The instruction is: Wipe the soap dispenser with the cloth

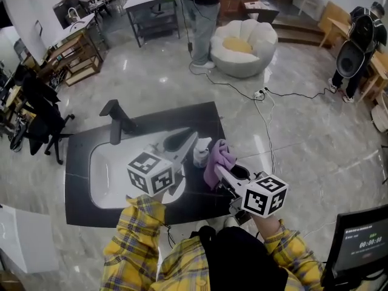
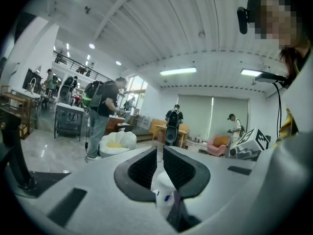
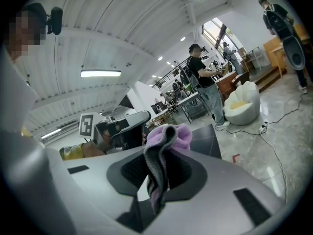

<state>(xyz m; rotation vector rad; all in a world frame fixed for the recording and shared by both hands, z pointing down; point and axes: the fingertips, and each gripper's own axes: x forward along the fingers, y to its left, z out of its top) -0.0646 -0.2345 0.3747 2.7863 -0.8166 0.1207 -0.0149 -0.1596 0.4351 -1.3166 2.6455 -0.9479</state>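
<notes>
- Head view first: we're looking down at a black countertop point(image 1: 203, 117) on a glossy marble floor point(image 1: 303, 144). It has a white sink point(image 1: 106, 174) set into it and a black faucet point(image 1: 116, 120) at the basin's far edge.
- The white soap dispenser point(image 1: 200, 154) stands on the counter right of the sink.
- Our left gripper point(image 1: 193, 137) has its jaws closed on nothing, and the dispenser shows just under them.
- Our right gripper point(image 1: 221, 171) is clamped on the purple cloth point(image 1: 218, 158), which bunches up right beside the dispenser.
- Around the room there's a white beanbag chair point(image 1: 244, 47) with a person point(image 1: 203, 17) standing next to it, a power strip point(image 1: 260, 94) on the floor, and a black office chair point(image 1: 42, 126) at the left.
</notes>
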